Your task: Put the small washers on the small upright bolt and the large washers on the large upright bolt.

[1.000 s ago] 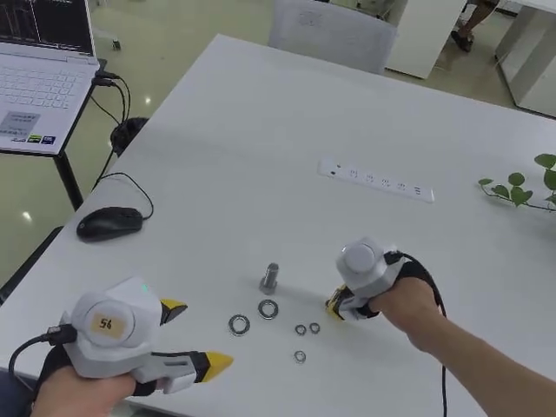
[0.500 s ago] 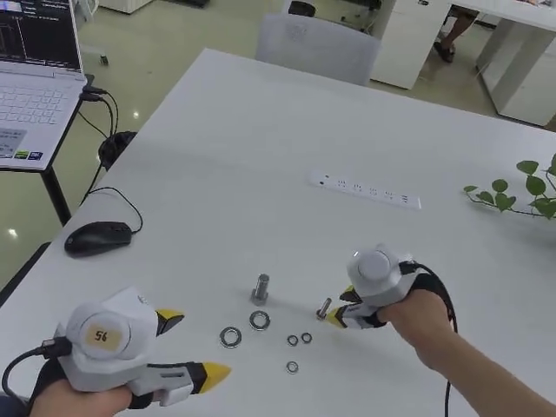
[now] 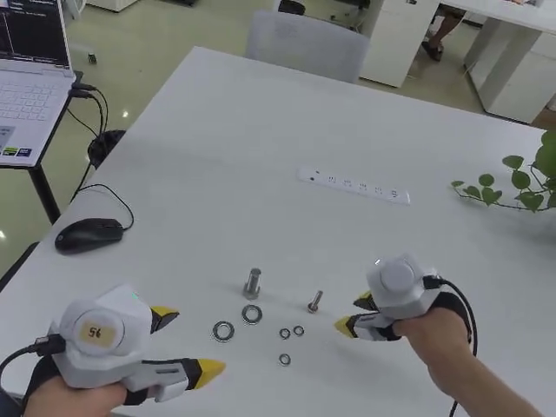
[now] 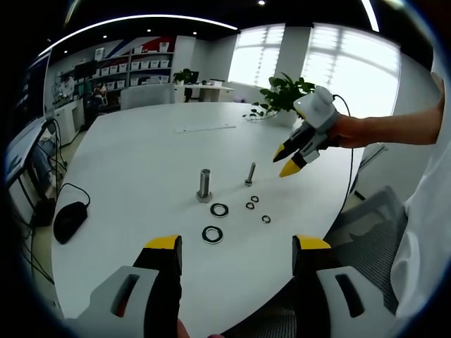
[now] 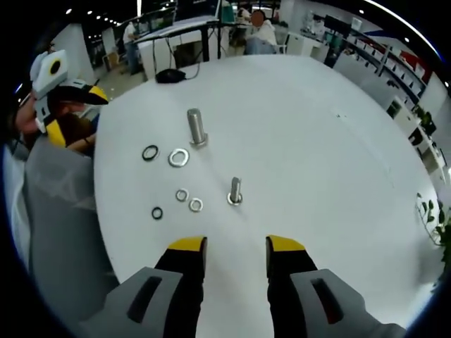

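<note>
White table (image 3: 261, 156), matte top, rounded edge. On the far part of the top: white power strip (image 3: 352, 185). Near the left edge: black mouse (image 3: 87, 234), with its cable looping along that edge. Green plant (image 3: 526, 198) at the right side. Grey chair (image 3: 304, 43) at the far end. Open laptop (image 3: 30, 87) on a separate stand to the left. Floor (image 3: 148, 43) pale, glossy. Left gripper view: bright windows (image 4: 282, 60), stocked wall shelves (image 4: 134, 63), curved ceiling strip light (image 4: 141, 17).

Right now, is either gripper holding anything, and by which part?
Nothing is held. The left gripper and the right gripper both stand open and empty; the small bolt stands on the table, clear of both.
</note>
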Demonstrator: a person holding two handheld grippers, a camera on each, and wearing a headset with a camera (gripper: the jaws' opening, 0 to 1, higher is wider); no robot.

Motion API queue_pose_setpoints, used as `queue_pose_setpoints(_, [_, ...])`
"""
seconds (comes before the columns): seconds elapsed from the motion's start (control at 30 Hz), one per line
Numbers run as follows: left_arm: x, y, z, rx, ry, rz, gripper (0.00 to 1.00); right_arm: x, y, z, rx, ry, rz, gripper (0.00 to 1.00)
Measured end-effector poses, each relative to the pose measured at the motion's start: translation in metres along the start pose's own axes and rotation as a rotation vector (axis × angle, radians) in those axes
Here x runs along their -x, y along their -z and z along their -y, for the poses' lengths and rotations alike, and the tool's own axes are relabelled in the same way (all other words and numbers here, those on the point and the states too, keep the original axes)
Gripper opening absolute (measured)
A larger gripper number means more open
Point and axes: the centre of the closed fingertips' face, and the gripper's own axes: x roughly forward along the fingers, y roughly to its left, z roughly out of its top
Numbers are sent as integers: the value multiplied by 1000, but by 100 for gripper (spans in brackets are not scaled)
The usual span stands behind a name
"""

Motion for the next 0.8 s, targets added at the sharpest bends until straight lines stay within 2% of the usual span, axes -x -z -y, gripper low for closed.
queue_pose_setpoints(0.4, [3, 3, 0, 0, -4, -2, 63, -4, 34, -34, -32, -44, -41, 34])
queue_pose_setpoints(0.8, [2, 1, 3, -2, -3, 1, 63, -7, 39, -54, -53, -75, -30, 34])
